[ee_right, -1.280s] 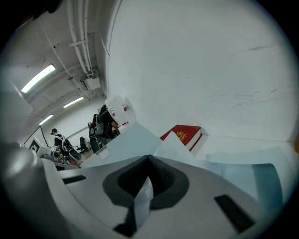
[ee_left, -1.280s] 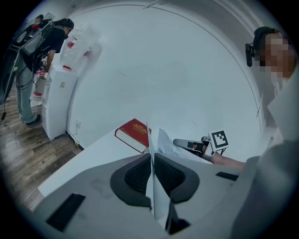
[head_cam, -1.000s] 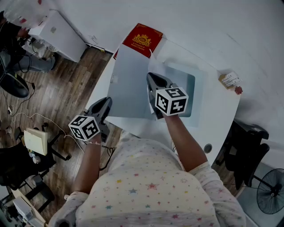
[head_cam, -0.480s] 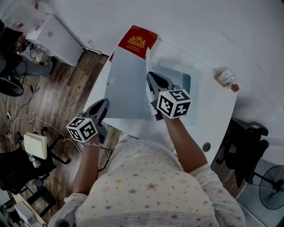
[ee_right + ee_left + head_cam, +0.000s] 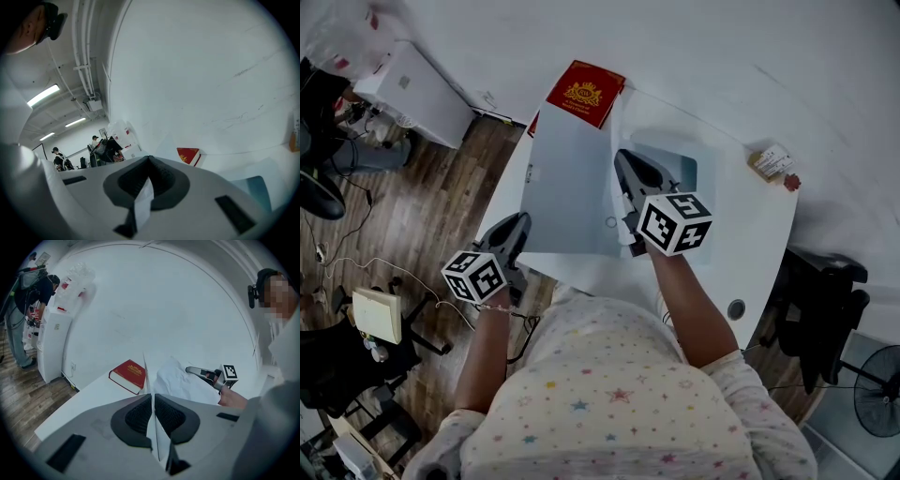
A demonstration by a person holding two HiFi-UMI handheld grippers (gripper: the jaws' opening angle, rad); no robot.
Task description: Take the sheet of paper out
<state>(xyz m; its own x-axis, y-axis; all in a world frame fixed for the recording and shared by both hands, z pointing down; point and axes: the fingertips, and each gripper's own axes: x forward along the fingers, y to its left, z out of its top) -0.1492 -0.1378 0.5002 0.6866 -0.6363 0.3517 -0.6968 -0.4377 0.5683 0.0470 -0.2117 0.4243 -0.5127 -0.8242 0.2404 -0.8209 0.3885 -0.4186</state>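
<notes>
pinching sheet of paper [image 5: 142, 206] in right gripper [image 5: 149, 161], folder [image 5: 567, 187] in left gripper [image 5: 153, 398]

The left forearm [image 5: 487, 352] and right forearm [image 5: 686, 300] both reach forward from the body, bare below short sleeves. The left gripper [image 5: 514, 231] sits close in at the near left, its jaws pressed together on the thin edge of the folder [image 5: 567, 187]. The right gripper [image 5: 626, 164] is stretched further ahead, its cube [image 5: 675, 223] facing up toward the head, jaws closed on a strip of paper [image 5: 143, 201]. The two grippers are well apart.
</notes>
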